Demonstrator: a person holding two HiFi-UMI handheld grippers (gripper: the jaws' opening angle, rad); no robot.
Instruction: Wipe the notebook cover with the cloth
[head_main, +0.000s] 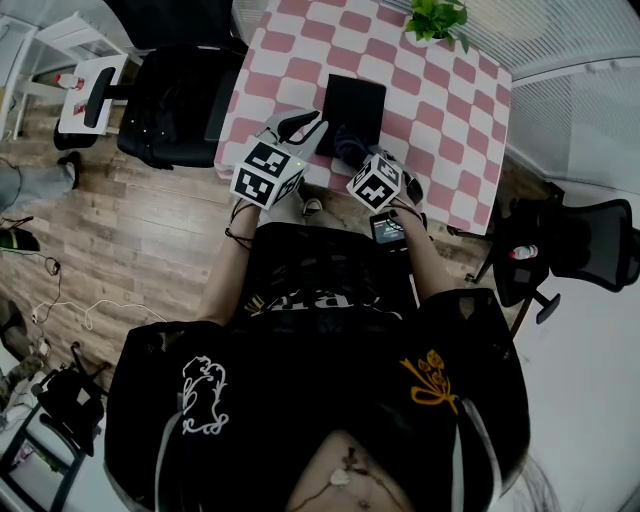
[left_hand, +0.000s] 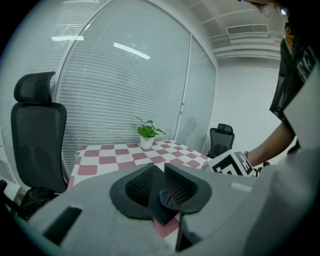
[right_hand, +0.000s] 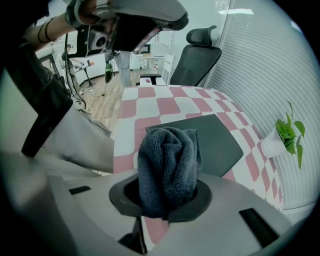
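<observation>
A black notebook (head_main: 358, 100) lies flat on the pink-and-white checked table (head_main: 440, 130), near its front edge. My right gripper (head_main: 355, 155) is shut on a bunched dark grey cloth (right_hand: 167, 165), which hangs just above the notebook's (right_hand: 215, 142) near corner. My left gripper (head_main: 305, 128) hovers beside the notebook's left edge, open by a narrow gap with nothing between its pads. Through that gap in the left gripper view (left_hand: 159, 167) I see the cloth (left_hand: 167, 199) and a notebook corner (left_hand: 159, 209).
A small potted plant (head_main: 435, 20) stands at the table's far edge. One black office chair (head_main: 180, 100) sits left of the table and another (head_main: 590, 250) to the right. Window blinds run along the table's far side. Cables lie on the wooden floor at the left.
</observation>
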